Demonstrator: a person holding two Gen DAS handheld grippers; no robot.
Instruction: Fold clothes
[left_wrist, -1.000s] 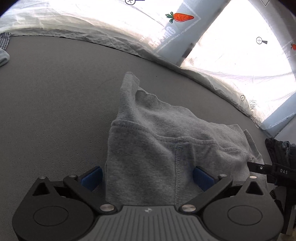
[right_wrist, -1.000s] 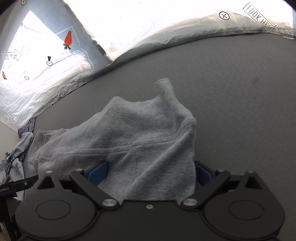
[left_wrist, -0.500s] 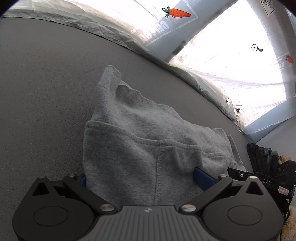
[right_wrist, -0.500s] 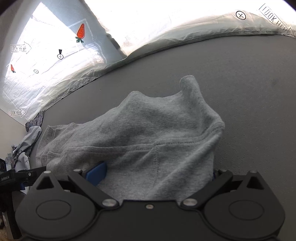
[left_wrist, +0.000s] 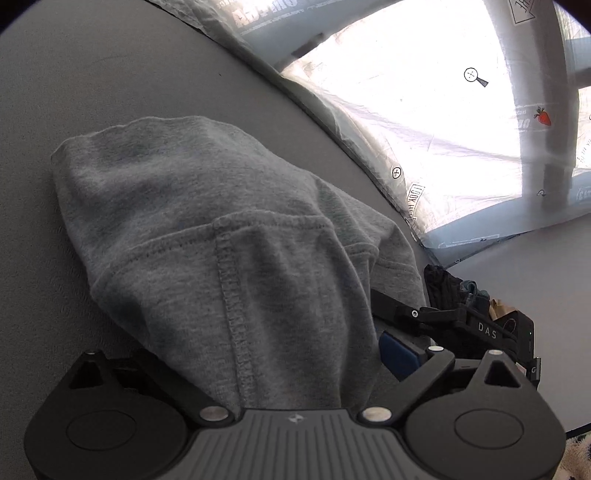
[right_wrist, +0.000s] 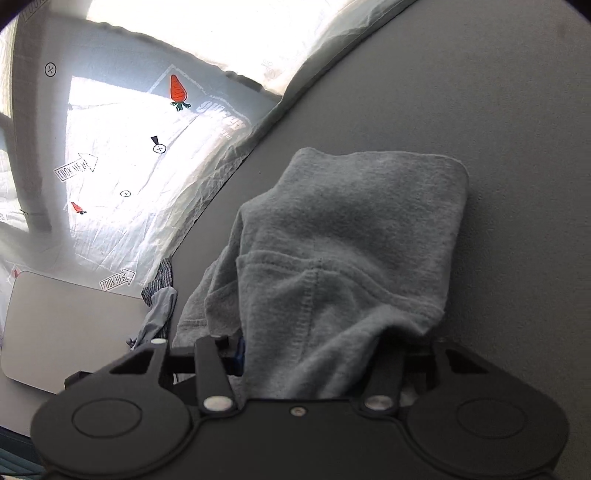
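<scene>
Grey knitted cotton garment (left_wrist: 229, 236) is gathered in both grippers, the rest draped forward onto the dark grey surface (left_wrist: 55, 92). Left gripper (left_wrist: 258, 354): jaws pinched on a stitched hem. Right gripper (right_wrist: 310, 354): jaws closed on bunched fabric of the same garment (right_wrist: 343, 236). Cloth is judged soft, light, limp, not slippery; hems and seams are best gripped.

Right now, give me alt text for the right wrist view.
The right gripper grips a soft grey knit garment that drapes forward onto a dark grey table. Left of it, a crumpled checked cloth lies at the table's edge, before a bright printed plastic sheet.
</scene>
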